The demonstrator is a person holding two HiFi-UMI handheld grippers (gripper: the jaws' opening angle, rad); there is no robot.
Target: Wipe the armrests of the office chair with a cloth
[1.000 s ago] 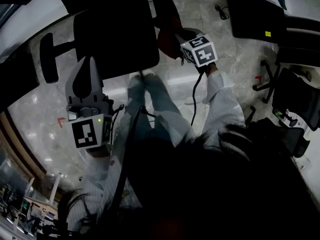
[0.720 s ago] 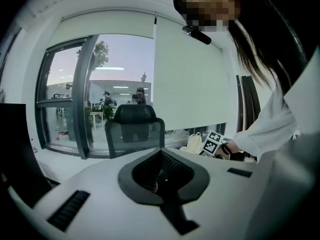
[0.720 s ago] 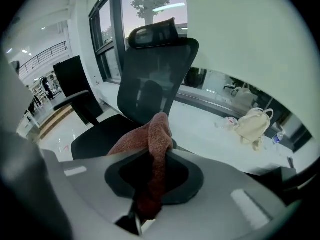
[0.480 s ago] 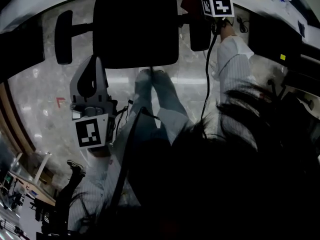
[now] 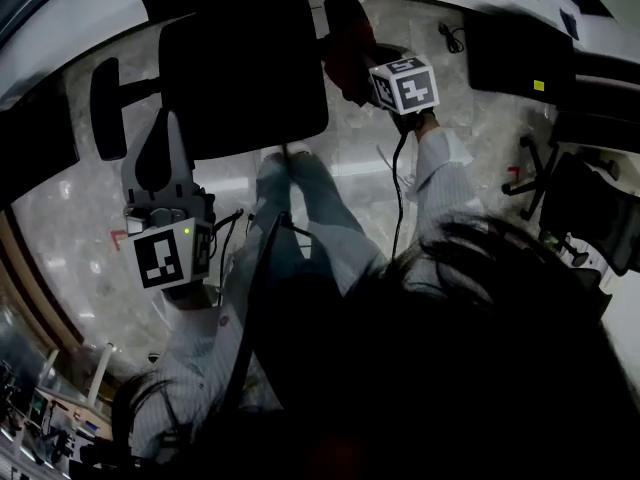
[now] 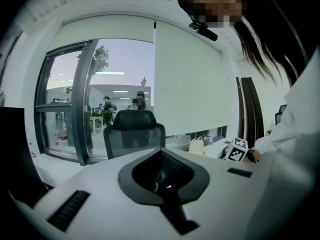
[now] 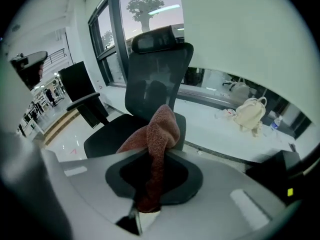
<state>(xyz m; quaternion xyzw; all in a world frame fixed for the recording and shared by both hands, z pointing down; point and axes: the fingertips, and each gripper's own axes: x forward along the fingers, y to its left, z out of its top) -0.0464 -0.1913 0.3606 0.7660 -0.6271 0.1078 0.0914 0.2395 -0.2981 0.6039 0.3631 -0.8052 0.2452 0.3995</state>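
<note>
The right claw [image 7: 152,184] is pressed together on a reddish-brown cloth [image 7: 159,134]. It pinches the cloth's lower end, so the rest stands up in a folded hump above the claw. In the head view this claw reaches toward the far side of the scene, its marker cube [image 5: 404,83] close to the black office chair [image 5: 245,68]. The cloth sits at the armrest [image 5: 343,16] on the right of the seat. That corner is dim, so whether cloth and armrest actually touch cannot be told. The other armrest [image 5: 104,108] sticks out at the left, well apart from both claws.

The left claw [image 5: 166,133] is nearer the person, left of the legs [image 5: 300,198] and just in front of the seat's near edge. Its own view shows it pressed together with nothing between (only the dark hollow behind the tips shows). Beyond it rise the chair's back and headrest, with a tall window [image 6: 65,104] at the left and a pale roller blind [image 6: 192,79] at the right.

In the right gripper view the chair's tall mesh back stands behind the cloth. At the far right, a white backpack [image 7: 249,111] lies on a white counter [image 7: 210,129]. The floor [image 5: 80,208] is pale, glossy stone.
</note>
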